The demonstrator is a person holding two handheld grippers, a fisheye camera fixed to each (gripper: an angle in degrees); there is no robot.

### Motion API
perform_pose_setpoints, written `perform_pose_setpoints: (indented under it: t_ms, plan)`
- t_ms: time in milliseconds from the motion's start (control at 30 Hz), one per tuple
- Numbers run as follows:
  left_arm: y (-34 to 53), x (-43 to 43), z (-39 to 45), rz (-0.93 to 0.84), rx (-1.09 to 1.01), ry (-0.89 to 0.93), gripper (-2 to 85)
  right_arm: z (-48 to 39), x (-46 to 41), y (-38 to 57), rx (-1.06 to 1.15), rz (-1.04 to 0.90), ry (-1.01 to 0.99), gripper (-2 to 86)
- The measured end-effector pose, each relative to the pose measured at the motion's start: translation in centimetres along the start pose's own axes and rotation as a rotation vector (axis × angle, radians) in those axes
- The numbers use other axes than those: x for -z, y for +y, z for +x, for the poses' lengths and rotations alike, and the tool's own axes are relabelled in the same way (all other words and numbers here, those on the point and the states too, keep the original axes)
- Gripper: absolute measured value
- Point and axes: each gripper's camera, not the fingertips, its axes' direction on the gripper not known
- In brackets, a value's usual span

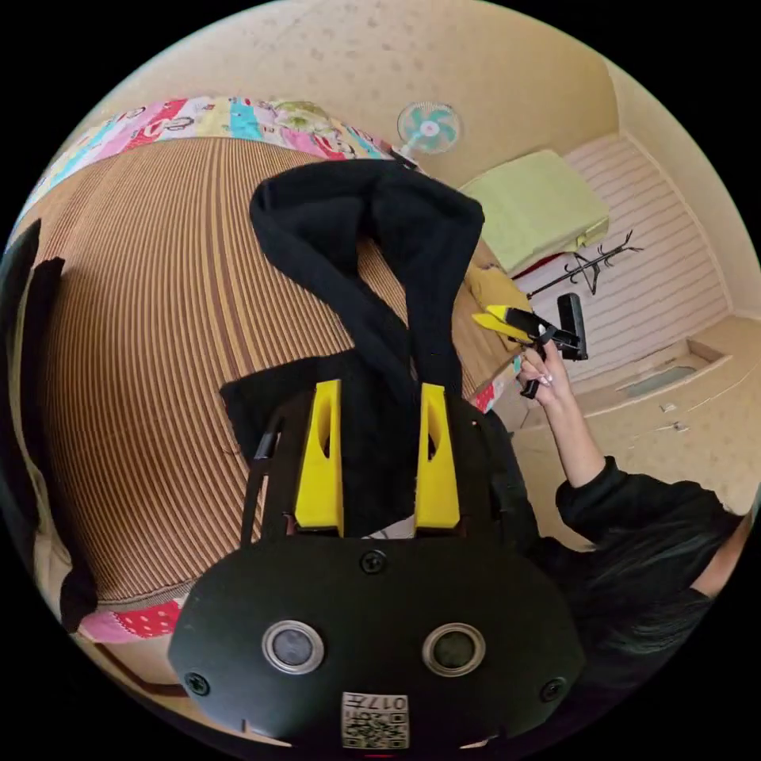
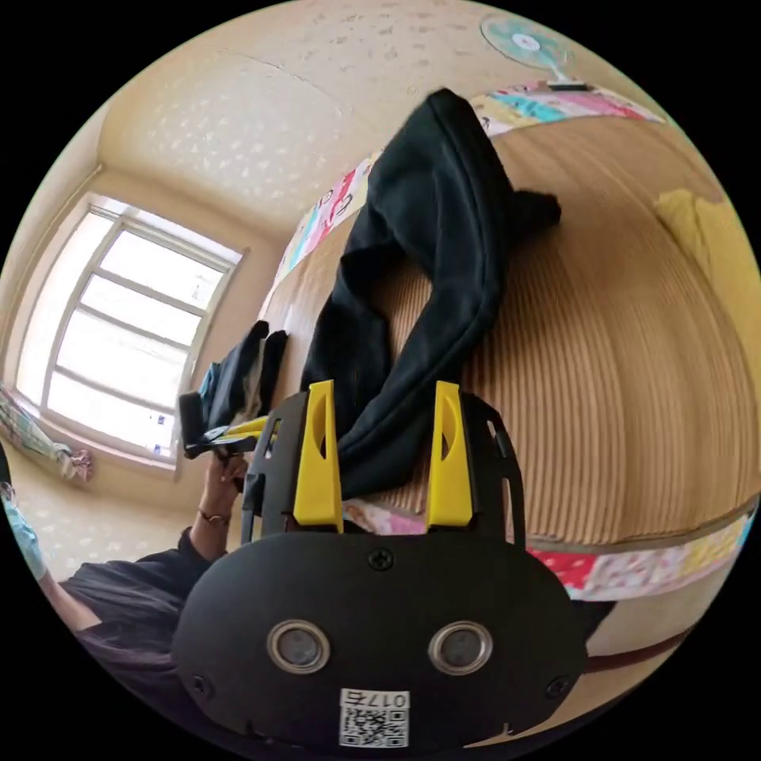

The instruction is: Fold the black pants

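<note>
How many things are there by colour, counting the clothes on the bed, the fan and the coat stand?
Black: 3, the black pants, the dark clothes pile at the bed's edge, the coat stand
Yellow: 1, the yellow garment
Teal: 1, the fan
Total: 5

Black pants (image 1: 372,261): near end hidden behind the left tongs (image 1: 379,396); contact not discernible. Dark clothing (image 1: 32,317): cut off at left edge.
</note>
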Motion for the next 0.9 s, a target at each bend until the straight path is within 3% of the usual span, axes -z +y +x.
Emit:
perform_pose_setpoints:
  t_ms: [33, 100, 167, 233, 267, 300, 333, 400, 467, 533, 600, 733, 800, 900]
  plan:
    - [0.5, -1.4, 0.3, -0.039, -0.004, -0.01, 15.2, 0.1, -2.0, 3.0, -0.05, -0.008, -0.085, 17.2]
    - [3.3, -1.8, 2.1, 0.069, -0.021, -0.104, 12.9, -0.4, -4.3, 6.8, -0.105, 0.04, -0.129, 17.3]
    - [4.2, -2.3, 3.2, 0.038, -0.038, -0.136, 8.2, -2.5, -5.4, 9.3, -0.064, 0.114, -0.006, 15.6]
    - [4.8, -2.3, 4.0, -0.018, -0.076, -0.174, 4.8, -4.2, -6.3, 8.4, 0.005, -0.012, 0.124, 9.9]
    - [5.4, -1.1, 4.0, -0.012, -0.095, -0.123, 3.8, -4.8, -6.1, 7.7, 0.061, -0.09, 0.158, 6.8]
    - [6.1, 0.9, 3.4, 0.016, -0.108, 0.037, 3.5, -5.0, -5.4, 7.6, 0.09, -0.101, 0.135, 5.2]
    - [6.7, 2.2, 2.9, 0.048, -0.108, 0.149, 3.3, -4.9, -3.1, 7.8, 0.121, -0.072, 0.028, 4.7]
    - [10.0, 7.1, 0.4, 0.178, -0.127, 0.545, 3.2, -3.9, 2.0, 9.2, 0.179, 0.003, -0.236, 4.2]
    - [13.2, 10.0, -0.6, 0.202, -0.196, 0.702, 3.3, -1.9, 8.9, 13.0, 0.279, 0.09, -0.494, 3.8]
    - [16.6, 11.8, -1.0, 0.154, -0.254, 0.702, 3.8, -0.5, 13.5, 16.9, 0.367, 0.128, -0.542, 3.7]
    - [20.6, 12.4, -2.1, 0.064, -0.218, 0.572, 5.7, 1.0, 16.6, 20.5, 0.383, 0.098, -0.477, 3.8]
    - [24.2, 13.4, -6.7, 0.117, 0.022, 0.369, 8.2, 5.4, 19.5, 25.4, 0.042, 0.079, 0.044, 5.4]
    - [24.2, 15.0, -8.9, 0.229, 0.102, 0.319, 9.3, 4.7, 19.7, 25.8, 0.023, 0.136, 0.134, 6.6]
    - [20.0, 15.0, -8.4, 0.25, 0.086, 0.192, 10.0, 2.2, 16.9, 22.7, 0.059, 0.184, 0.229, 7.8]
